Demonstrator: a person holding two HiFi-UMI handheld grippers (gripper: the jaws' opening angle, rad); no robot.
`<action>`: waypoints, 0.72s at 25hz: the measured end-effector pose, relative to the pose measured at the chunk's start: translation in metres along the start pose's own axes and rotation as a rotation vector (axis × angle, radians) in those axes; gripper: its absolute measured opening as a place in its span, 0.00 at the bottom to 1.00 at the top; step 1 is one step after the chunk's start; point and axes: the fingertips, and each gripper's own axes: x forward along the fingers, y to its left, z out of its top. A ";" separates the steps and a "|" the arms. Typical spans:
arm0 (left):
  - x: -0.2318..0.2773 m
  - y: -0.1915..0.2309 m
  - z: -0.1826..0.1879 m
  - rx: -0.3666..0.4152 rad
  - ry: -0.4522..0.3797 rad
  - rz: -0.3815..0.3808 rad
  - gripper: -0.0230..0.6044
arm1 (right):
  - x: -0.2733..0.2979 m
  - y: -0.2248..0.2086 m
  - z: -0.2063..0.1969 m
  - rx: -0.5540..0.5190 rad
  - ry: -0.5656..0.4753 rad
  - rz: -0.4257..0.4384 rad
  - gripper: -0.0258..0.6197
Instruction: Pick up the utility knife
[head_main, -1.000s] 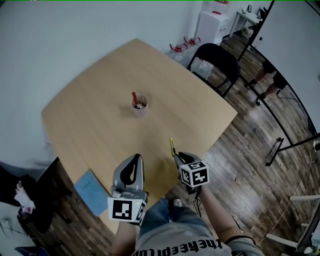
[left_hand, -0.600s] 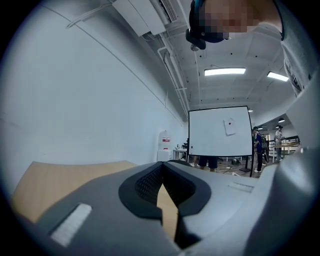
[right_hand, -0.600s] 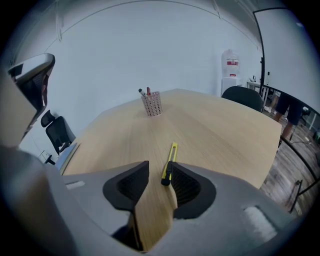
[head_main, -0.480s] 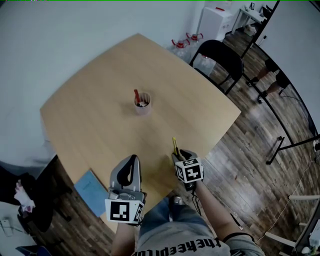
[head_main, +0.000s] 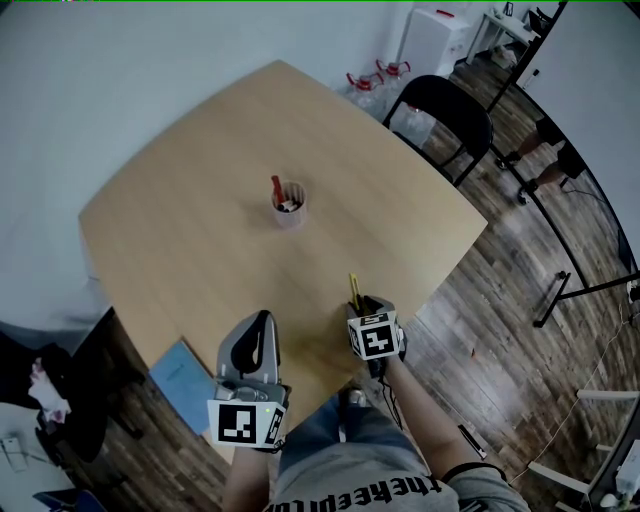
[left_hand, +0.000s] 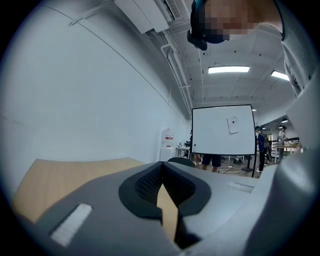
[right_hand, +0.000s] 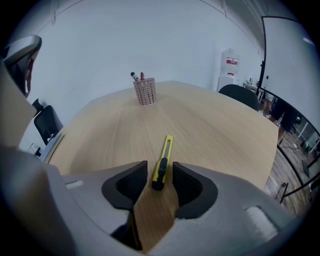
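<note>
The right gripper (right_hand: 160, 174) has its two jaws wide apart, and they have just been opening. The black back end of the thin yellow plastic utility knife (right_hand: 163, 162) lies between the jaw tips. The pads do not press on it yet, so nothing is held.

The left gripper (left_hand: 161, 181) has its jaws together at the tips, with nothing between them. It waits at the lower left of the head view.

The knife lies flat on the light wooden table (right_hand: 215, 130), in the lower middle of the right gripper view. In the head view it is near the table's lower right edge, just above the right gripper.

What could go wrong? The jaws are only around the very end of the knife. If they close there, I think the long front part could droop or swing and slip out. The knife is also thin and flat, so the jaws must go very low. They might bump the table, or push the knife away so it slides.

The knife's long line runs from the jaws up the frame, leaning a little to the right. Its black end is nearest the gripper. Its yellow tip points away, towards the far side of the table. I cannot tell if the blade is out.
</note>
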 end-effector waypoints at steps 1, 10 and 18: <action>0.000 0.001 0.000 -0.001 0.001 0.001 0.07 | 0.000 0.000 0.000 -0.005 0.002 -0.004 0.29; 0.001 0.003 -0.001 -0.004 0.002 -0.002 0.07 | 0.001 0.007 0.001 -0.063 -0.006 -0.014 0.22; -0.002 0.002 0.000 0.002 -0.001 -0.002 0.07 | -0.001 0.003 0.000 0.002 -0.023 -0.017 0.14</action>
